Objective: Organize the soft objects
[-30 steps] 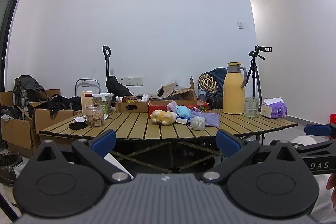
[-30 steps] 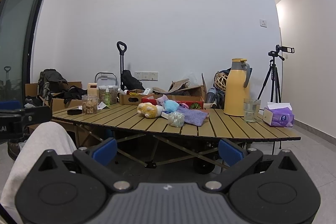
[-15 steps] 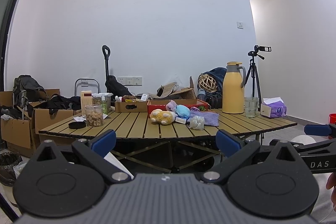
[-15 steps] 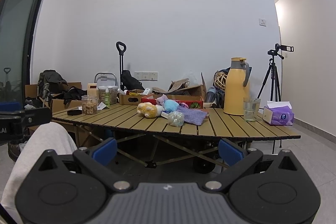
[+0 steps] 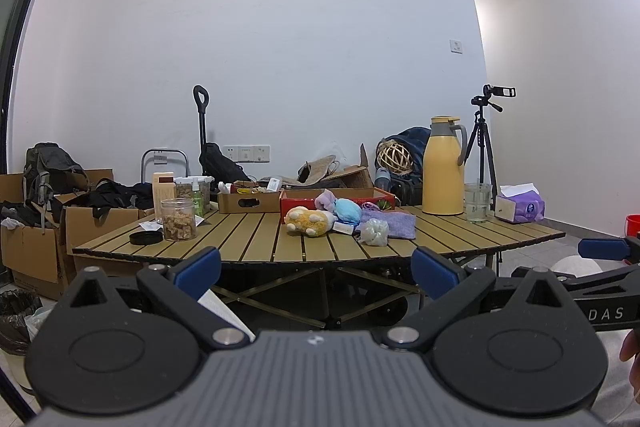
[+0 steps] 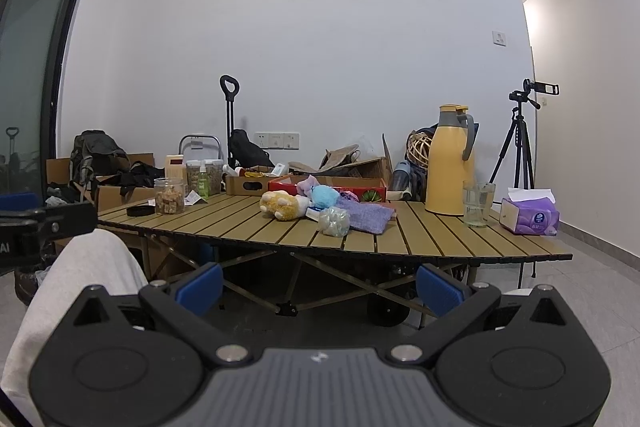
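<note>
Nothing shifted, left gripper (image 5: 316,269) and right gripper (image 6: 319,285) level, jaws wide, plush toys (image 5: 310,221) well apart.

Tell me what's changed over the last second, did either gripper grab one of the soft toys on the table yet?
No. Nothing has visibly been grabbed or moved. The left gripper and right gripper are both open and empty, short of the table, with only a slight drift of the view. The yellow plush, blue plush, purple cloth and mesh pouch lie where they were.

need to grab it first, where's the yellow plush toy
In both views the yellow plush toy lies mid-table, touching the blue plush on its right.
</note>
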### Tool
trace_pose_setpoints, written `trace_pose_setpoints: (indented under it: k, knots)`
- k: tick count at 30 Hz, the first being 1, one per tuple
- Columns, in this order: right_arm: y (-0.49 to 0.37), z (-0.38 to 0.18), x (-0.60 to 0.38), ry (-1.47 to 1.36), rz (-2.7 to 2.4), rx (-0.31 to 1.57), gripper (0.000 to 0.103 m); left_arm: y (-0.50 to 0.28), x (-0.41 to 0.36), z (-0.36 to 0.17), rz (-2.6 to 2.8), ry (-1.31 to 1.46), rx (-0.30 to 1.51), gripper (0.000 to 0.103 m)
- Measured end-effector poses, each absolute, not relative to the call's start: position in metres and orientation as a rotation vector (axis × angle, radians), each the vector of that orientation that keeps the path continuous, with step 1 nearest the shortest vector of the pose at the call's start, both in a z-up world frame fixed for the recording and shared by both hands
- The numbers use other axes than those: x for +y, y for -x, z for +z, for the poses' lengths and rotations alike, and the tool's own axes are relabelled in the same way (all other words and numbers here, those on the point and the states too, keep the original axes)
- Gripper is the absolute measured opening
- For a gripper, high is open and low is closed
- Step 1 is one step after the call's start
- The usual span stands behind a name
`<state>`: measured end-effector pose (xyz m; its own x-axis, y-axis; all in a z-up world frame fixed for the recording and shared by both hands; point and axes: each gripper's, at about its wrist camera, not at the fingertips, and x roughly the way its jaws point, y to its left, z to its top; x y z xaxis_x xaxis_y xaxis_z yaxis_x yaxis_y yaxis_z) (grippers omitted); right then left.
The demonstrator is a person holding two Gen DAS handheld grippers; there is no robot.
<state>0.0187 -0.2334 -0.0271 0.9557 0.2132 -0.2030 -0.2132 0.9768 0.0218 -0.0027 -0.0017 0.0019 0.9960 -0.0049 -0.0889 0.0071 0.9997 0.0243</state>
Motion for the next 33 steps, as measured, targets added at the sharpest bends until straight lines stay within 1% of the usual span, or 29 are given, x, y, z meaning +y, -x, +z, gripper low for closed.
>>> trace_pose_setpoints:
  k: [33]
  knots:
    - [-0.031, -0.024, -0.232, -0.013, 0.223, 0.210, 0.103, 0.001, -0.004, 0.000, -0.008, -0.025, 0.090, 0.103]
